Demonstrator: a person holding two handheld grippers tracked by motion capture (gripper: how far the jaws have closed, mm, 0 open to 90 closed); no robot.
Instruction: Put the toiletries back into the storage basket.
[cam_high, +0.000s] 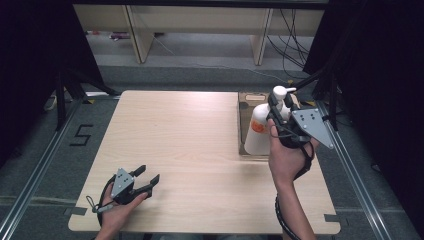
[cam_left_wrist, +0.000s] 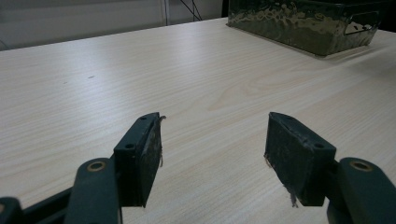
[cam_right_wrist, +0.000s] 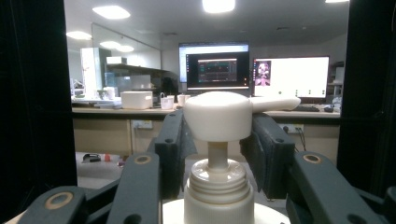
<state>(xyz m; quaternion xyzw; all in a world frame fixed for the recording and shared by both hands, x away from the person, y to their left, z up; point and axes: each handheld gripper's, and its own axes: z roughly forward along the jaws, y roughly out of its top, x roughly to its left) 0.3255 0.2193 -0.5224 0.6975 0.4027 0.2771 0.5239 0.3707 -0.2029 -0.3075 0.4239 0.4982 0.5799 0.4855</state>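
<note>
A white pump bottle (cam_high: 257, 131) with an orange label hangs tilted over the dark box (cam_high: 243, 107) at the table's right. My right gripper (cam_high: 274, 111) is shut on its upper part. In the right gripper view the two black jaws (cam_right_wrist: 217, 128) stand on either side of the bottle's neck (cam_right_wrist: 218, 186), with the white pump head between their tips. My left gripper (cam_high: 149, 178) rests near the table's front left corner, open with nothing between its pads (cam_left_wrist: 215, 140).
The box is an open, dark, shiny container with a handle cut-out (cam_left_wrist: 303, 23). Light wood tabletop (cam_high: 180, 130) lies between the two hands. Black frame legs and rails flank the table; desks and lit monitors (cam_right_wrist: 215, 65) stand beyond.
</note>
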